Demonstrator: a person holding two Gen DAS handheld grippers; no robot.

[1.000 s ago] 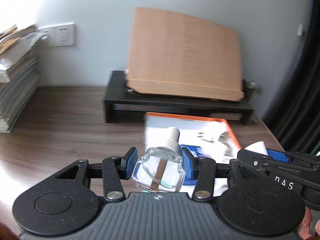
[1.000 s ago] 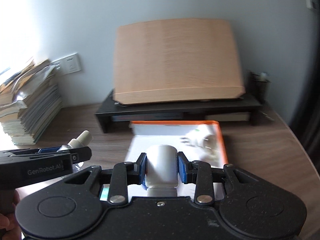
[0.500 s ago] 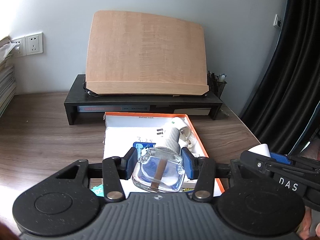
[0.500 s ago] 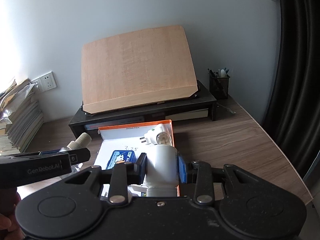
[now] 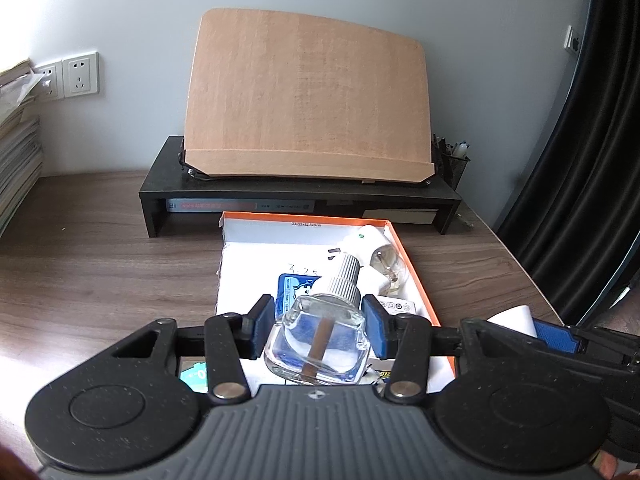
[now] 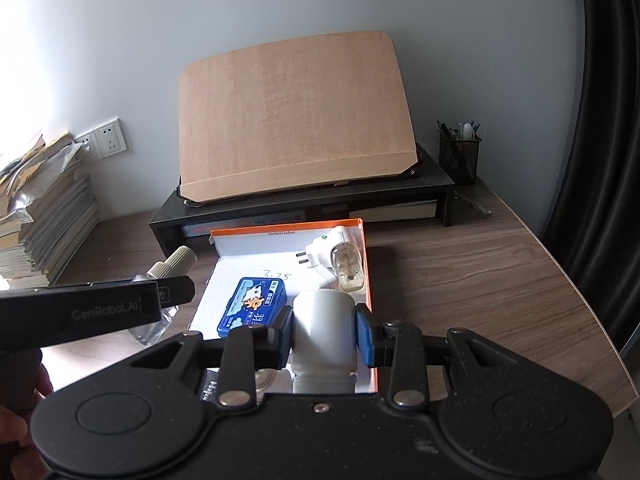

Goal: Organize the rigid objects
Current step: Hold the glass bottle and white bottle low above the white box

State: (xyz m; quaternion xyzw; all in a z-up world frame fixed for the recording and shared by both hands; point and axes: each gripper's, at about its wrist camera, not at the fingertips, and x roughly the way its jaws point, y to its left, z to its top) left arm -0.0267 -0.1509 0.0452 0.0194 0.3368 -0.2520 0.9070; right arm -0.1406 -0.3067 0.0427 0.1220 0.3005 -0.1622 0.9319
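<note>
The glass bottle [image 5: 318, 338] sits clamped between the blue pads of the left gripper [image 5: 319, 326], its long axis running away from the hand with the ribbed cap [image 5: 345, 280] pointing forward and up, the brown wick visible through the clear body. It hangs over the near left part of the orange-rimmed box [image 5: 404, 258], so the coming move looks like a short drop straight down rather than any further carry. The white cylinder [image 6: 324, 320] is pinched just as firmly in the right gripper [image 6: 324, 326], upright between the pads and already over the near right part of the same box [image 6: 367, 264]; from the right wrist view it stands just in front of the blue tin [image 6: 252, 306] and short of the white plug with its bulb [image 6: 338, 258] at the far right corner. Both hands seem about equally close to release, the right one perhaps nearer the box floor, though how far above it either thing hangs I cannot tell. Compared with a second ago, both views have swung so that the box now lies directly under the fingers, and the motion blur is gone; neither grip has changed. The box rests on the wooden desk [image 5: 100, 264] before the black shelf [image 5: 300, 194] carrying the tilted wooden board [image 5: 308, 96].
</note>
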